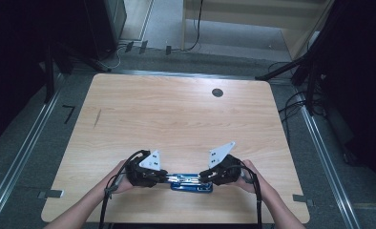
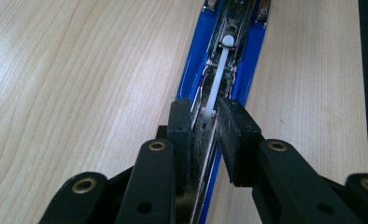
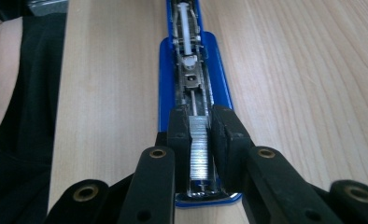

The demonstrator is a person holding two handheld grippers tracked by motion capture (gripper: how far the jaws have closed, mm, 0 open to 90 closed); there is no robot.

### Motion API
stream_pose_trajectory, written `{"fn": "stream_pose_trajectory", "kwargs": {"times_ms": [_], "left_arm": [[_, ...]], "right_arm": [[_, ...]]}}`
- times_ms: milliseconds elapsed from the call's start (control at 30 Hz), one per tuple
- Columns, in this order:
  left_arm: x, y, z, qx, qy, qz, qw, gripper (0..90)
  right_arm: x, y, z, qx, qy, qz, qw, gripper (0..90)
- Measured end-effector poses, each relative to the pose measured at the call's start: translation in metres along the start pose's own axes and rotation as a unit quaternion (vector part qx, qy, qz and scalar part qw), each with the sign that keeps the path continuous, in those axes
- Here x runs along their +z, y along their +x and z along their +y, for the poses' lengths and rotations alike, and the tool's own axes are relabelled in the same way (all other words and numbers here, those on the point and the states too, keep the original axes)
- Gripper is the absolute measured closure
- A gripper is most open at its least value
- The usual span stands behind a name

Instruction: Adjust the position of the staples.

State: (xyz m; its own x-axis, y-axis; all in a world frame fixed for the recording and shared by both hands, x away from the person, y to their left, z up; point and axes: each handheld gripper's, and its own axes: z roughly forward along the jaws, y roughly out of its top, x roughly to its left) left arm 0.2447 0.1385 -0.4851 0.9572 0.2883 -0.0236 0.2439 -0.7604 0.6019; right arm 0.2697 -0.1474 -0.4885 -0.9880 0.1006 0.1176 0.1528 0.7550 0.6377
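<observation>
Evidently the blue stapler point(image 1: 192, 182) lay open near the counter point(image 1: 176, 119) front edge. Left tongs point(image 2: 205, 123) pinched its rail; right tongs point(image 3: 201, 126) pinched the staple strip point(image 3: 199, 149) in the stapler's channel. Seating the strip flat seemed wise.

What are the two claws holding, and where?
Both hold the open blue metal stapler: the left claw grips its metal channel at one end, and the right claw pinches the silver staple strip.
</observation>
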Motion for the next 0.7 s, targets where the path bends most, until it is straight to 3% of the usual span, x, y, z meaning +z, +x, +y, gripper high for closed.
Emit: {"fn": "stream_pose_trajectory", "kwargs": {"times_ms": [367,700], "left_arm": [[0.0000,-0.0002,0.0000,0.000,0.000,0.000,1.0000,75.4],[0.0000,-0.0002,0.0000,0.000,0.000,0.000,1.0000,75.5]], "right_arm": [[0.0009,0.0038,0.0021,-0.026,0.012,-0.016,0.9995,79.5],[0.0019,0.0048,0.0025,-0.033,0.019,-0.020,0.9991,79.2]]}}
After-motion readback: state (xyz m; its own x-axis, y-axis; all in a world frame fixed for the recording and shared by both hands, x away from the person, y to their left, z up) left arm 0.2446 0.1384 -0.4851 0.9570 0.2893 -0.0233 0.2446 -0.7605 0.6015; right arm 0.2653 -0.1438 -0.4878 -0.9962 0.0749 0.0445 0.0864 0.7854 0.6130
